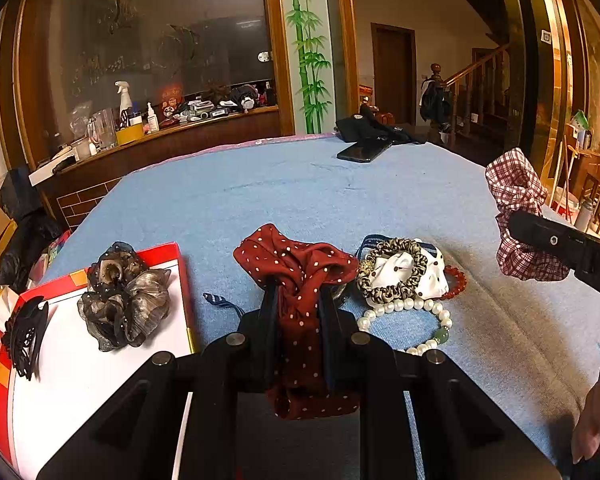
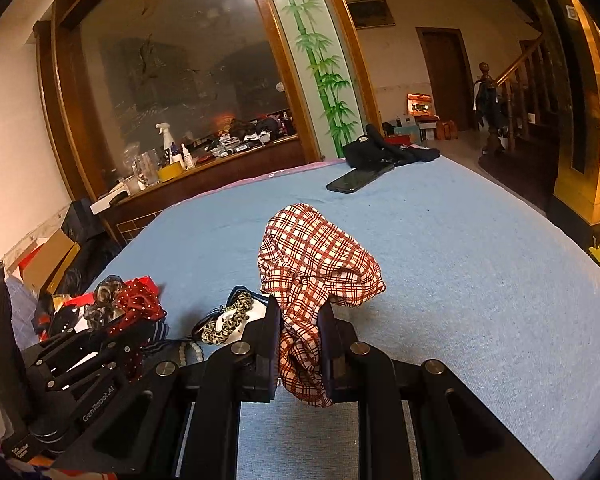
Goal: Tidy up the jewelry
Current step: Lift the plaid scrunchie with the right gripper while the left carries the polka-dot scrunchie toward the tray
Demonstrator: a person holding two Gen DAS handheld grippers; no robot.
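Observation:
My left gripper (image 1: pixel 298 300) is shut on a dark red polka-dot scrunchie (image 1: pixel 296 268), held just above the blue cloth. To its left, a red-rimmed white box (image 1: pixel 180 264) holds a grey organza scrunchie (image 1: pixel 126 300) and a black claw clip (image 1: pixel 24 336). To its right lie a leopard-print scrunchie (image 1: pixel 392 272), a pearl bracelet (image 1: pixel 408 316) and a red bead bracelet (image 1: pixel 458 280). My right gripper (image 2: pixel 300 316) is shut on a red-and-white plaid scrunchie (image 2: pixel 316 264), lifted off the table. That plaid scrunchie (image 1: pixel 516 192) shows at the right edge of the left wrist view.
A black phone (image 1: pixel 364 150) and dark folded cloth (image 1: pixel 380 128) lie at the far end of the blue-covered table (image 1: pixel 260 192). A cluttered wooden counter (image 1: pixel 160 132) runs behind on the left. A hand (image 1: pixel 596 412) shows at the lower right.

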